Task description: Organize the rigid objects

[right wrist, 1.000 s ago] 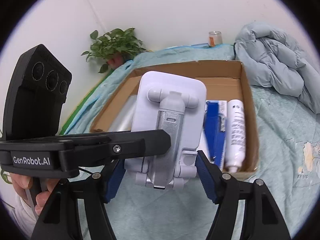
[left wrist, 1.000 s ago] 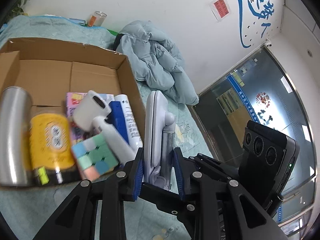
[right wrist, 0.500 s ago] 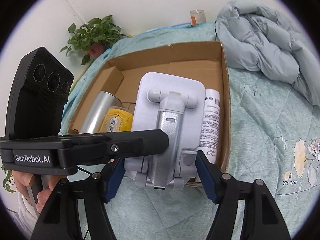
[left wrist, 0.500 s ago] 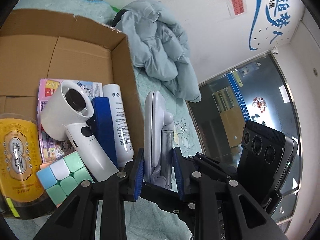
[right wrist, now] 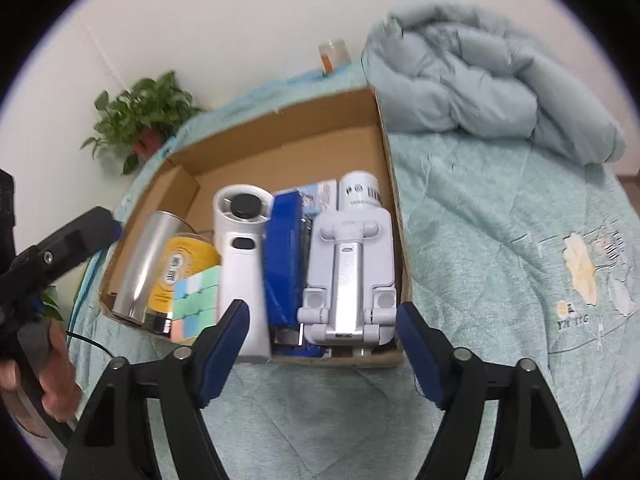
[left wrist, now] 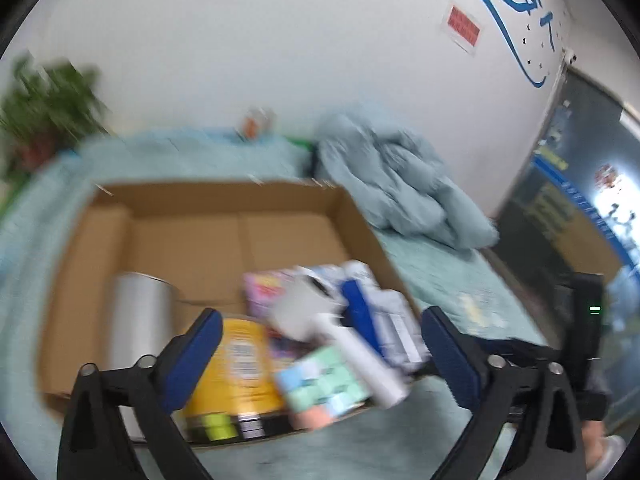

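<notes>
Both grippers held the white phone stand a sec ago; now it lies in the cardboard box [right wrist: 384,128] and both are let go.

Going left to right in the right wrist pic: left gripper [left wrist: 320,356] shows at the left edge, jaws spread w/ nothing in them. In the box: silver cup [right wrist: 146,264], yellow can [right wrist: 180,264], color cube [right wrist: 196,304], white dryer [right wrist: 240,264], blue stapler [right wrist: 282,256], then the phone stand [right wrist: 348,280] at the box's right side, lying on a white bottle [right wrist: 360,192]. Right gripper [right wrist: 322,350] hangs wide open just in front of the stand, not touching it.

What could go wrong: the stand sits on top of other stuff near the low front wall, so a bump from a finger while backing off could tip it out onto the bed cover [right wrist: 500,260].
</notes>
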Demonstrator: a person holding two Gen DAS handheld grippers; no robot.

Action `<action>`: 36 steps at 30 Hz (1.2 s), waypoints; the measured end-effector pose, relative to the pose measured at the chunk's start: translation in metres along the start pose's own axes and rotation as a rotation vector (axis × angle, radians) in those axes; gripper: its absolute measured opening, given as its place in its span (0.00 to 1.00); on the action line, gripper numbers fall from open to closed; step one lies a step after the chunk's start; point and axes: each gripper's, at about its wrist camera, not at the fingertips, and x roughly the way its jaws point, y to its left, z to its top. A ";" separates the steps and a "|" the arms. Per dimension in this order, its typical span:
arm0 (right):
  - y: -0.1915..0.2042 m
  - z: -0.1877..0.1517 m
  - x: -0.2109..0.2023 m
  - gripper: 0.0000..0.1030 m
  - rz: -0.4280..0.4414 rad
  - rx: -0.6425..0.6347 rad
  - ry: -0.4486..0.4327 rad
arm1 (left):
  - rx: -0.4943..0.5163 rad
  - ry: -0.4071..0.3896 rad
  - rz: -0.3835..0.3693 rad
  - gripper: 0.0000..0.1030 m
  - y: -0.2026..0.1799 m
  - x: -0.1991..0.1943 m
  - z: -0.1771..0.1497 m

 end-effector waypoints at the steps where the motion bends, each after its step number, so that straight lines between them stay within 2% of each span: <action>1: 0.007 -0.008 -0.009 0.77 -0.022 -0.023 -0.048 | 0.030 -0.050 0.077 0.99 0.005 -0.019 -0.005; 4: 0.034 -0.034 -0.026 0.77 -0.109 -0.118 -0.148 | 0.113 -0.131 0.267 0.99 0.016 -0.061 -0.016; 6: 0.052 -0.047 -0.034 0.77 -0.150 -0.159 -0.199 | 0.162 -0.211 0.427 0.99 0.020 -0.092 -0.028; 7: 0.062 -0.053 -0.038 0.77 -0.168 -0.178 -0.230 | 0.174 -0.239 0.465 0.99 0.021 -0.103 -0.035; 9: 0.079 -0.065 -0.047 0.77 -0.196 -0.194 -0.281 | 0.192 -0.272 0.496 1.00 0.023 -0.122 -0.055; 12: 0.099 -0.084 -0.052 0.77 -0.228 -0.212 -0.334 | 0.139 -0.293 0.533 1.00 0.030 -0.132 -0.087; 14: 0.109 -0.097 -0.054 0.77 -0.242 -0.226 -0.362 | 0.070 -0.300 0.532 1.00 0.038 -0.135 -0.108; 17: 0.121 -0.113 -0.051 0.77 -0.242 -0.256 -0.349 | -0.012 -0.281 0.482 0.99 0.057 -0.139 -0.143; 22: 0.134 -0.132 -0.050 0.77 -0.232 -0.283 -0.330 | 0.001 -0.273 0.451 0.99 0.056 -0.137 -0.180; 29: 0.144 -0.146 -0.057 0.77 -0.234 -0.280 -0.323 | 0.004 -0.232 0.383 0.99 0.046 -0.134 -0.192; 36: 0.143 -0.152 -0.058 0.77 -0.253 -0.272 -0.312 | -0.006 -0.181 0.350 0.99 0.042 -0.124 -0.197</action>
